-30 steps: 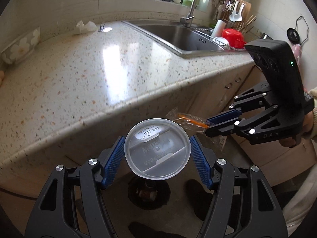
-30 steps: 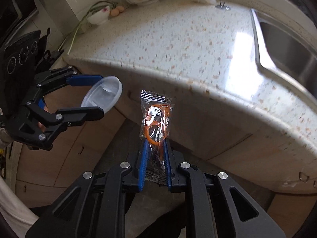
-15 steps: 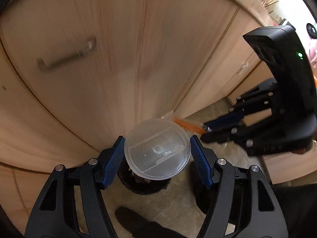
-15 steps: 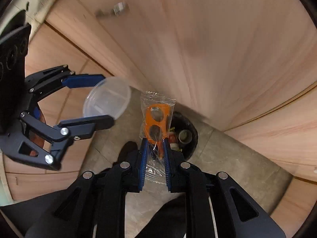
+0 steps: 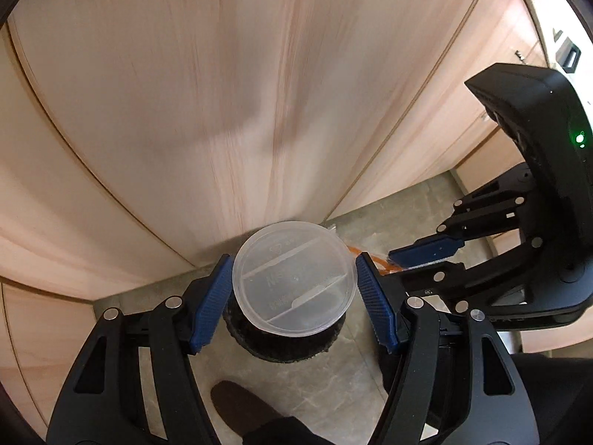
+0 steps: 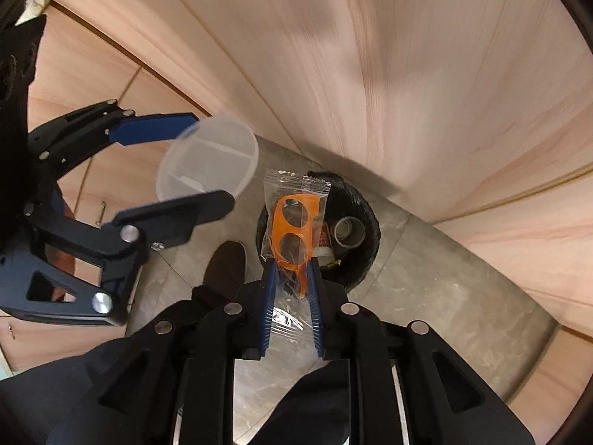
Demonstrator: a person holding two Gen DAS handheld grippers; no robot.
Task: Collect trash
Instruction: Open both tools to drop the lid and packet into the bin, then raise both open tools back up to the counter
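Observation:
My left gripper is shut on a round clear plastic lid, held by its edges right above a black trash bin on the floor. In the right wrist view the right gripper holds a clear packet with an orange plastic piece inside, upright over the bin. Its jaws are opening, with the packet's lower end still between the pads. The bin holds a grey tube and other scraps. The left gripper with the lid hangs to the left of the packet.
Wooden cabinet doors rise close behind the bin. Grey stone floor tiles surround it. A person's dark shoe stands just beside the bin, with dark trouser legs at the bottom of both views.
Both grippers have dropped from countertop height to just above the floor bin, carrying the lid and the packet. The countertop and sink have left the view. The right jaws stand slightly wider.

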